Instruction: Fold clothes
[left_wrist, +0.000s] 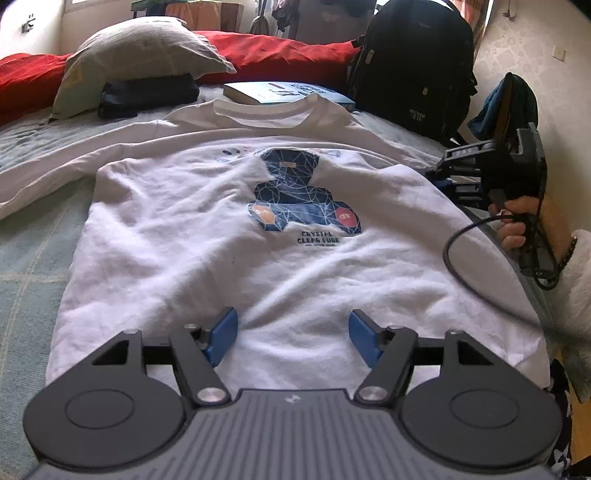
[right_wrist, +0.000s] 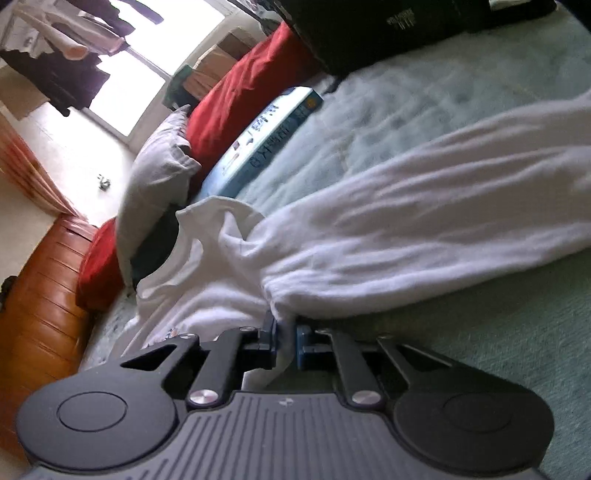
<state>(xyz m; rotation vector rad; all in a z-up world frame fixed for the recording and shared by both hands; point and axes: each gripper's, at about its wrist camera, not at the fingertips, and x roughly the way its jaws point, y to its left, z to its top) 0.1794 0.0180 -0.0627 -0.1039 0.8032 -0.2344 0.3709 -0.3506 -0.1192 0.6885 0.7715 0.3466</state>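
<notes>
On the bed (left_wrist: 29, 258), one sweatshirt (left_wrist: 184, 240): right hand-held gripper (right_wrist: 285, 341) pinches it, left hand-held gripper (left_wrist: 291, 334) gapes.

A home bedroom: a bed with a pale checked cover (left_wrist: 26, 258), a grey pillow (left_wrist: 140, 51), a red duvet (left_wrist: 280, 55), and a black backpack (left_wrist: 417, 62).

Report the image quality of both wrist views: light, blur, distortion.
Left wrist view: soft daylight, sharp print on the white shirt, fisheye bending at the edges, pale wall washed out. Right wrist view: rolled sideways, window blown out, white sleeve smeared by blur.
</notes>
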